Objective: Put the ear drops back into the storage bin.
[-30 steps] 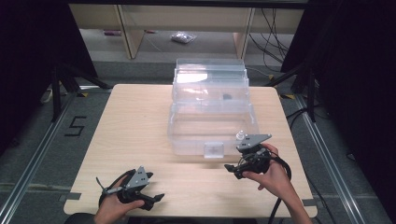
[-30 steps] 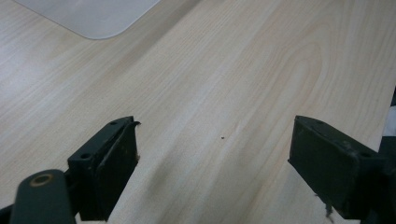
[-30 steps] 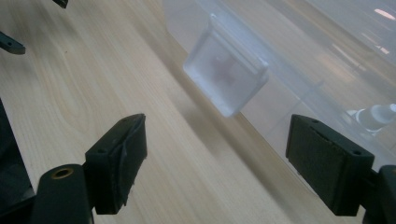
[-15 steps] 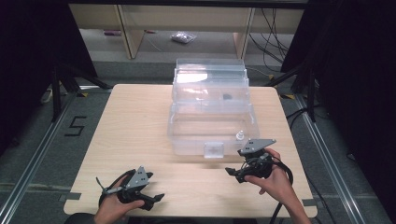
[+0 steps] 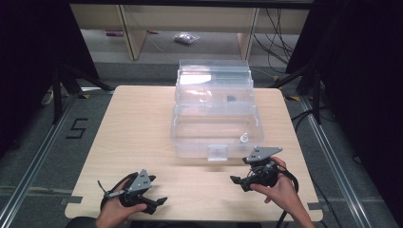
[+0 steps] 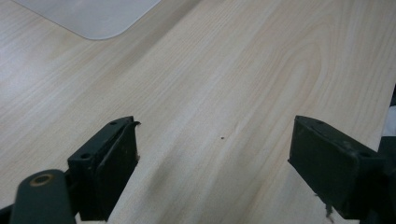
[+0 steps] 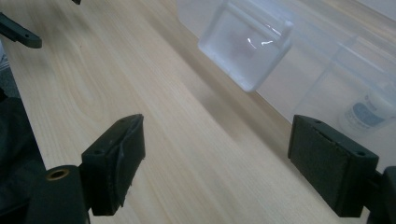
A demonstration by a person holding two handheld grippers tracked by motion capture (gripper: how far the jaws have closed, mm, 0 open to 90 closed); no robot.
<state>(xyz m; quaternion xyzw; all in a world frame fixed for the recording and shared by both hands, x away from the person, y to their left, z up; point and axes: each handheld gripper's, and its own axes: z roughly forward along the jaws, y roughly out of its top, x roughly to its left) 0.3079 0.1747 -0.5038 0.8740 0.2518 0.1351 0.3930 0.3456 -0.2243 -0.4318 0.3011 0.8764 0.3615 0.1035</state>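
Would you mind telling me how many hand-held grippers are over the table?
2: the left hand-held gripper at the near left edge, and the right hand-held gripper near right, just in front of the clear box.

Wooden table [image 5: 133,128] at frame centre. Clear box [image 5: 215,124] on table, centre to upper centre, lid [image 5: 214,76] raised at back. Latch [image 5: 217,152] on box front wall. Small white bottle [image 5: 244,138] inside box, lower right corner. Small dark item [image 5: 230,99] inside, farther back. Right gripper [image 5: 239,181] lower right, held in hand [image 5: 280,192], near box front, apart from it. Left gripper [image 5: 159,203] lower left, held in hand [image 5: 114,213], near table's front edge. Bag [image 5: 186,39] on floor, top centre. "5" mark [image 5: 76,128] on floor, left.
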